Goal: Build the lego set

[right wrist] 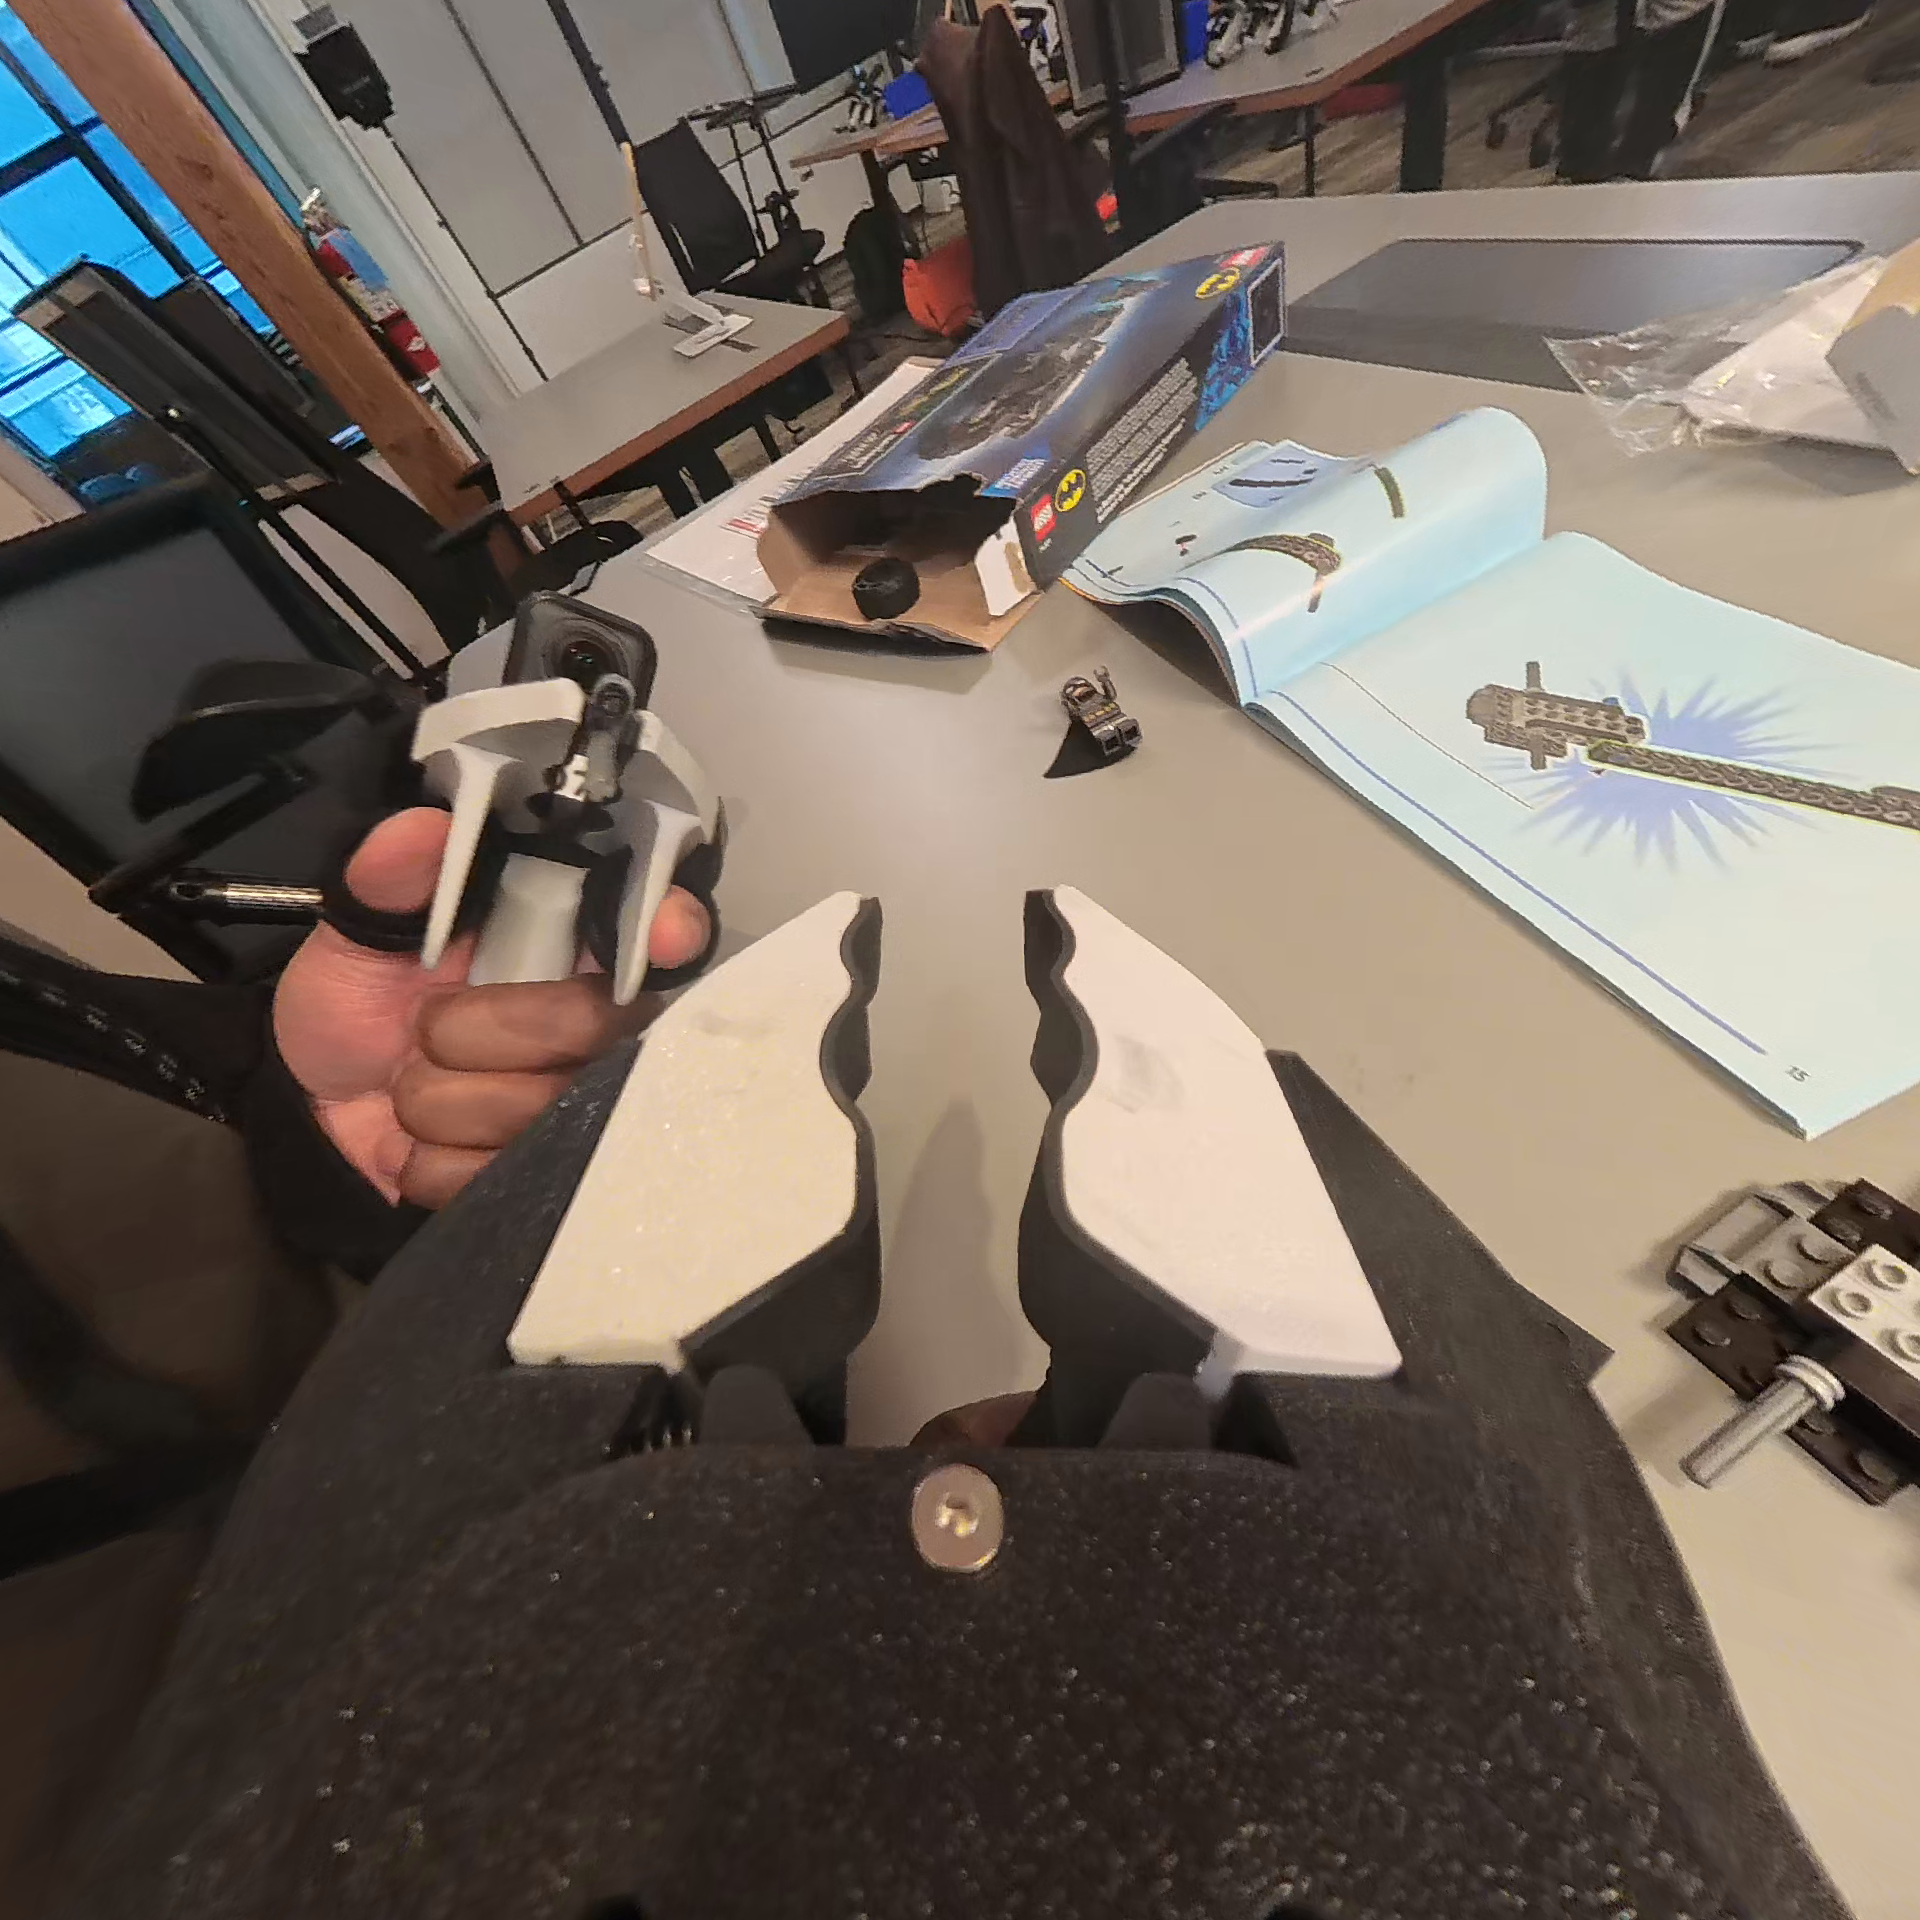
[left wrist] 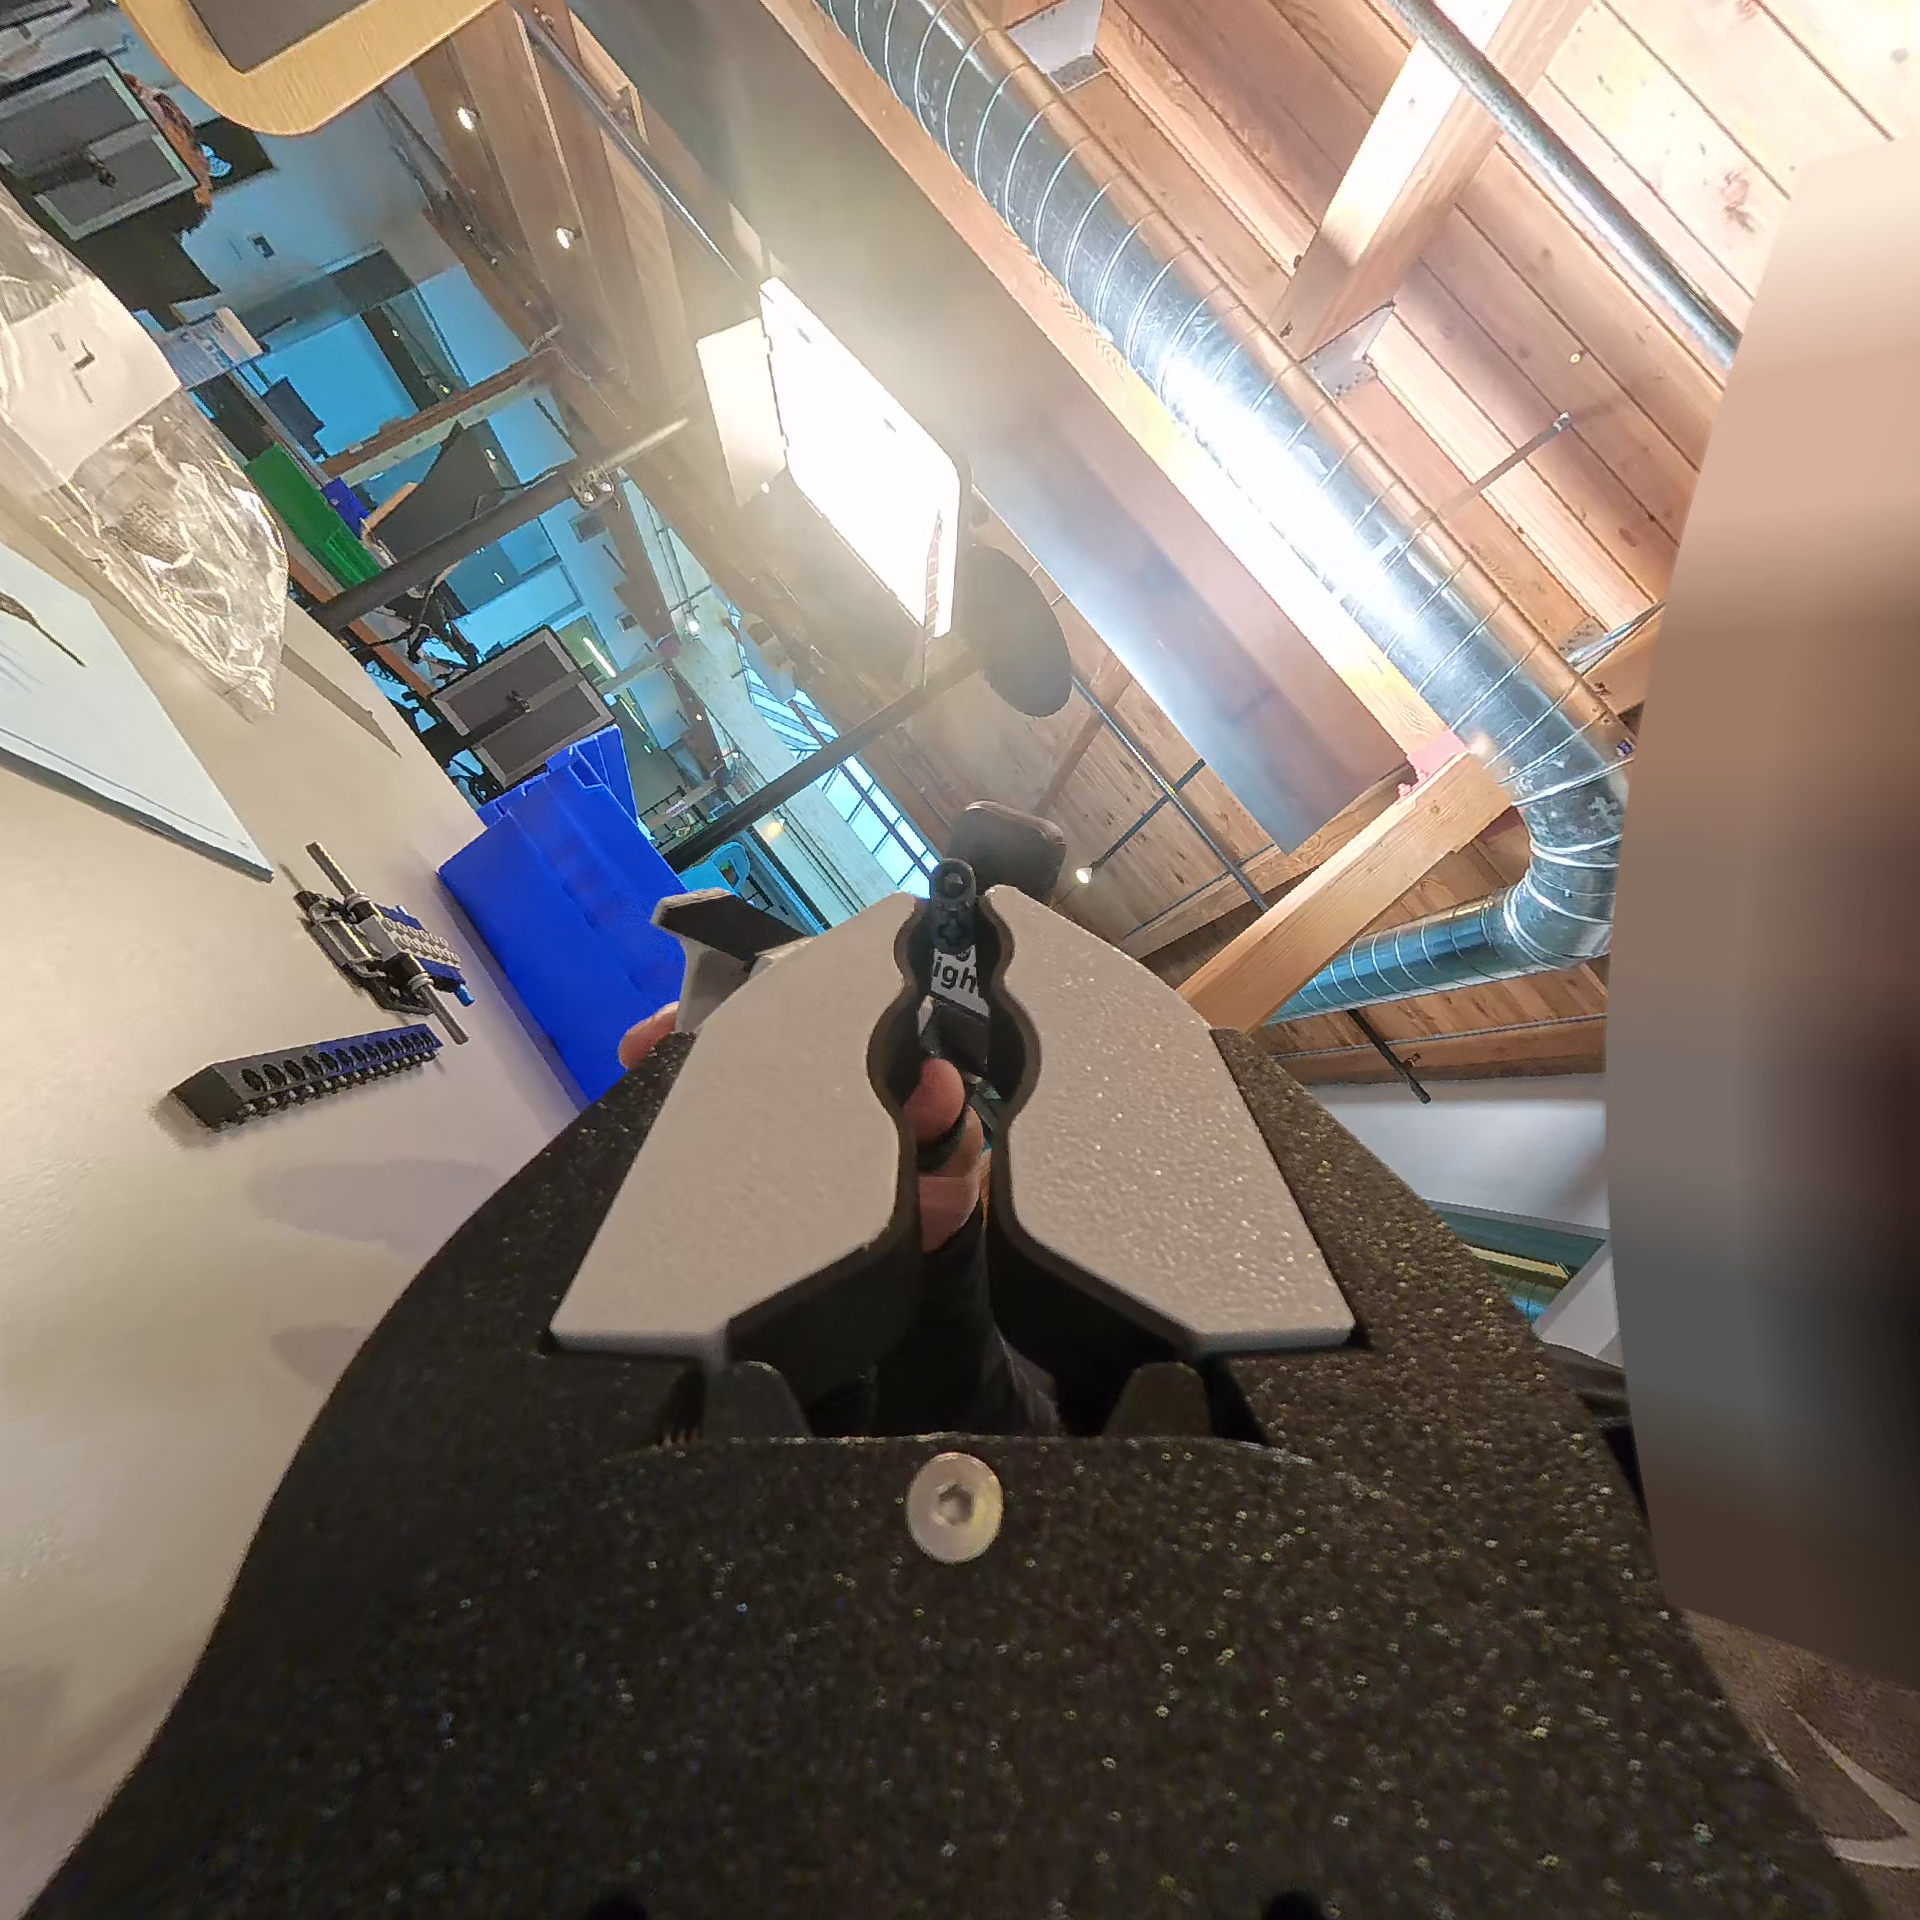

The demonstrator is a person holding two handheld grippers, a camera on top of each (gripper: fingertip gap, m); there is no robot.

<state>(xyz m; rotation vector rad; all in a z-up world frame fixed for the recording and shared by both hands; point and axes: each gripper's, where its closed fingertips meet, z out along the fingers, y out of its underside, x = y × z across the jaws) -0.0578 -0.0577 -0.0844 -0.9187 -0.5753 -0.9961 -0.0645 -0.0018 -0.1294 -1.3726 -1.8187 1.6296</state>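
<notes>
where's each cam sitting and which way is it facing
Left wrist view: on the left claw, tilted up toward ceiling beams and a duct; its pads pinch a small black piece.
Right wrist view: on the right claw, open, looking down across the grey table; a hand shows.
Shared: the left claw, the brick assembly.

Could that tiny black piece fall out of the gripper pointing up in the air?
Maybe. The left gripper pinches only the thin black piece's lower part; its top pokes out beyond the tips, so a bump could twist it loose. The right gripper is open and empty, so it would not catch it. If it dropped, the piece could be hard to spot on the table.
</notes>
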